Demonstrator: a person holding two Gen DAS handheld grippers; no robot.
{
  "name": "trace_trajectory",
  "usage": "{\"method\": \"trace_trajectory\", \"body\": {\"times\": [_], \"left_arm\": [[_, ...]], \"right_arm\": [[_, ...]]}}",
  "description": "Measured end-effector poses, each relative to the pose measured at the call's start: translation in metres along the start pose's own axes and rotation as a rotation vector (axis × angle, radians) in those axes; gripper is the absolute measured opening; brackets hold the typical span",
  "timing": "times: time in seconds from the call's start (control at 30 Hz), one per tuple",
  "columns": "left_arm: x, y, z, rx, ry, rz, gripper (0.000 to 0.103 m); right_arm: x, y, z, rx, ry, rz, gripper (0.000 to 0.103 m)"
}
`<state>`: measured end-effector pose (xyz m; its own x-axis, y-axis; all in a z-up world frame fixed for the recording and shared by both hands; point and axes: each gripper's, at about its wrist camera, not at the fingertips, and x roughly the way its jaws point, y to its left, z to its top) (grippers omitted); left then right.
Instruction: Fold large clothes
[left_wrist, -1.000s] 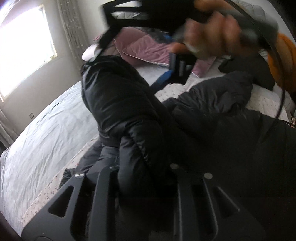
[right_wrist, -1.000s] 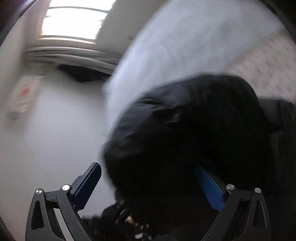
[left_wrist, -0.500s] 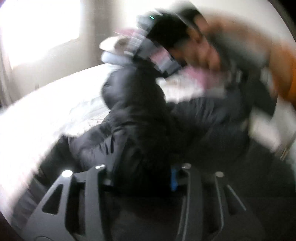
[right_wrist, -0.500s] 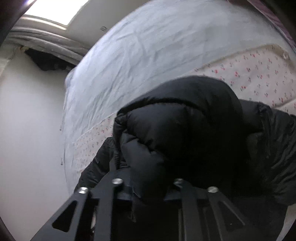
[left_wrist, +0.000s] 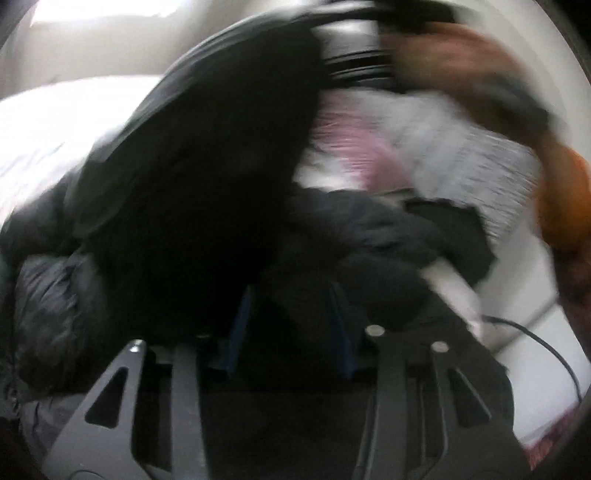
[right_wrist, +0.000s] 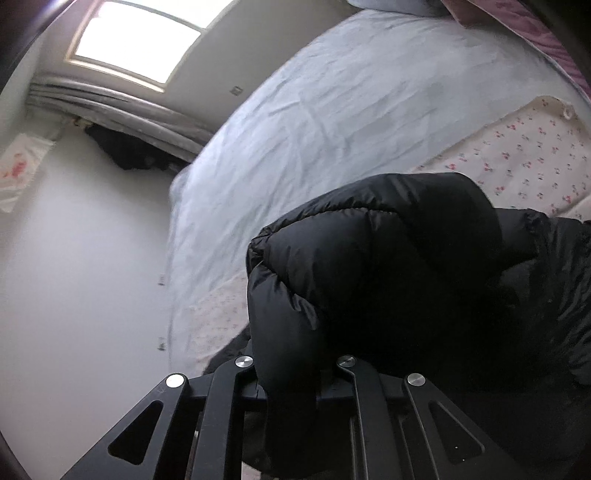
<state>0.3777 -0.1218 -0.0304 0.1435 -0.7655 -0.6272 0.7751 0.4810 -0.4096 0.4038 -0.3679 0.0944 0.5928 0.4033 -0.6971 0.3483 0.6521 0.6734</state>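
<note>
A black puffer jacket (right_wrist: 388, 258) lies bunched on the bed. My right gripper (right_wrist: 293, 354) is shut on a thick fold of it, and the fabric bulges up over the fingertips and hides them. In the blurred left wrist view the jacket (left_wrist: 207, 177) fills the left and centre. My left gripper (left_wrist: 290, 295) is low over it, its jaws closing with dark jacket fabric between the blue pads (left_wrist: 240, 332), whose inner faces still show. A person's hand (left_wrist: 461, 66) is at the top right of that view, above the jacket.
A pale blue sheet (right_wrist: 332, 110) covers the bed, with a floral cloth (right_wrist: 524, 155) under the jacket. A pink pillow (left_wrist: 354, 147) lies behind. A window (right_wrist: 136, 40) and white floor (right_wrist: 74, 277) are to the left. A cable (left_wrist: 546, 350) trails at the right, near an orange sleeve (left_wrist: 565, 199).
My right gripper went from wide open around the jacket to shut on a fold and rose a little. My left gripper rolled, sank toward the jacket and loosened its earlier hold.
</note>
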Motion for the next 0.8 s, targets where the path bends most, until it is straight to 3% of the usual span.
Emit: {"method": "trace_trajectory", "body": {"times": [0.07,0.2,0.3,0.43,0.53,0.6,0.67,0.73,0.77,0.8], "left_arm": [[0.005,0.041,0.009,-0.115,-0.001,0.091,0.031],[-0.02,0.102,0.029,-0.317,-0.111,0.216,0.031],[-0.049,0.127,0.029,-0.431,-0.165,0.351,0.032],[-0.091,0.13,0.004,-0.499,-0.199,0.497,0.032],[-0.121,0.118,-0.016,-0.546,-0.273,0.468,0.032],[-0.127,0.102,-0.029,-0.578,-0.267,0.389,0.044],[-0.119,0.088,-0.031,-0.562,-0.22,0.328,0.07],[-0.105,0.071,-0.031,-0.53,-0.147,0.311,0.083],[-0.1,0.069,-0.029,-0.532,-0.111,0.301,0.085],[-0.092,0.067,-0.026,-0.549,-0.072,0.275,0.085]], "right_arm": [[-0.01,0.001,-0.007,-0.037,-0.022,0.036,0.012],[-0.02,-0.009,-0.045,-0.097,-0.034,0.124,0.012],[-0.015,-0.026,-0.086,-0.135,-0.031,0.159,0.012],[0.023,-0.065,-0.149,-0.18,0.042,0.108,0.012],[0.052,-0.091,-0.18,-0.175,0.1,0.077,0.012],[0.062,-0.101,-0.192,-0.192,0.097,0.049,0.016],[0.066,-0.11,-0.196,-0.185,0.094,0.042,0.022],[0.061,-0.117,-0.193,-0.17,0.085,0.037,0.036],[0.055,-0.12,-0.19,-0.163,0.075,0.027,0.05],[0.052,-0.121,-0.185,-0.157,0.067,0.022,0.057]]}}
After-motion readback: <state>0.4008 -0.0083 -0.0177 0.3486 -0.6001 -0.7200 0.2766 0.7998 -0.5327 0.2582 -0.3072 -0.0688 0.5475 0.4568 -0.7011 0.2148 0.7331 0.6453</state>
